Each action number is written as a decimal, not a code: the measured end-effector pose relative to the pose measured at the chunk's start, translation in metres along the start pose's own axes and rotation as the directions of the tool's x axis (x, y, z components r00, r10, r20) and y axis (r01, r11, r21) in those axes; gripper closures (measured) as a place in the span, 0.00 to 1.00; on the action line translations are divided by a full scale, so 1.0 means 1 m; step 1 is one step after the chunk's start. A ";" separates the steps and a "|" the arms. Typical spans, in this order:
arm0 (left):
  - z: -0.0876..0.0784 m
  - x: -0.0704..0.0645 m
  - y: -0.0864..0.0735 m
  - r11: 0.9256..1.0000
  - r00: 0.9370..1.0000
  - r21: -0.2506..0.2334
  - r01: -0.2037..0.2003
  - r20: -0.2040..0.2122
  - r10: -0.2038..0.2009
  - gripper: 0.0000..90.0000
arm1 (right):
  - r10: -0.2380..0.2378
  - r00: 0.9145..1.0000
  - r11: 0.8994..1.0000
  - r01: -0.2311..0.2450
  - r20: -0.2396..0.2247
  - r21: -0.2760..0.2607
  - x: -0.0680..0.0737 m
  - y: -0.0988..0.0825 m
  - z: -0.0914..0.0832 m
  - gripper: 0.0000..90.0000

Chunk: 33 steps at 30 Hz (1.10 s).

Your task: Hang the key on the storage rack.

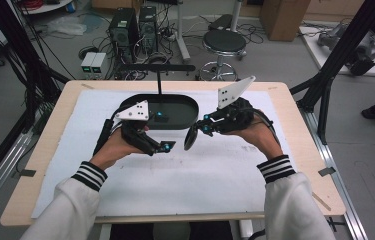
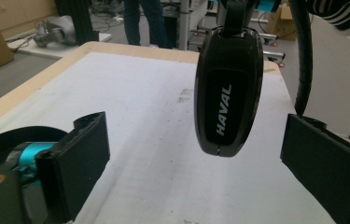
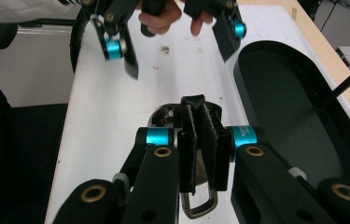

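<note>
1. The right gripper (image 1: 195, 134) is clenched on a black car key fob (image 2: 227, 88) — its jaws pinch the strap at the fob's top, above a metal ring (image 3: 199, 206).
2. The fob hangs below that gripper, clear of the white mat (image 1: 215, 170), with "HAVAL" lettered on its face.
3. The left gripper (image 1: 167, 146) is released, jaws spread wide — the fob hangs just ahead of them, between the two.
4. Beyond both grippers lies a black oval tray (image 1: 187, 107), on the mat's far side.
</note>
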State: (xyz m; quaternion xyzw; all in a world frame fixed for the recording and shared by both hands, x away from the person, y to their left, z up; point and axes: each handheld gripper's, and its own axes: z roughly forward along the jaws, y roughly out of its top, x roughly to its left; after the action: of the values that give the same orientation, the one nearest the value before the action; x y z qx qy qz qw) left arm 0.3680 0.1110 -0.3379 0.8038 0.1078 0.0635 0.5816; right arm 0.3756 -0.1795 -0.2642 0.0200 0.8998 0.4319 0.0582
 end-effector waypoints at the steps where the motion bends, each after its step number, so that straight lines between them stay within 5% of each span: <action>1: 0.003 0.000 0.001 1.000 1.000 0.002 -0.003 0.011 0.003 0.11 | 0.002 1.000 1.000 -0.002 -0.005 -0.008 -0.001 0.000 0.000 0.95; 13: 0.030 -0.005 0.005 1.000 0.995 0.021 -0.003 0.100 0.001 0.11 | 0.005 0.999 1.000 -0.006 -0.033 -0.030 -0.004 0.000 0.004 0.95; 25: 0.039 -0.009 0.006 0.998 0.990 0.050 -0.043 0.135 0.036 0.12 | -0.005 0.998 0.999 0.003 -0.056 -0.047 -0.001 0.003 0.008 0.95; 33: 0.036 -0.010 0.008 0.996 0.988 0.050 -0.073 0.138 0.066 0.26 | -0.009 0.998 0.998 0.005 -0.065 -0.064 -0.001 0.005 0.010 0.95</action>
State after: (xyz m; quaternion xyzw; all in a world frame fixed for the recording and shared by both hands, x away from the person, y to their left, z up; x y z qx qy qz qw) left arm 0.3670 0.0726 -0.3419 0.8253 0.0414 0.0258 0.5626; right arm 0.3773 -0.1691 -0.2664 0.0007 0.8870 0.4608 0.0311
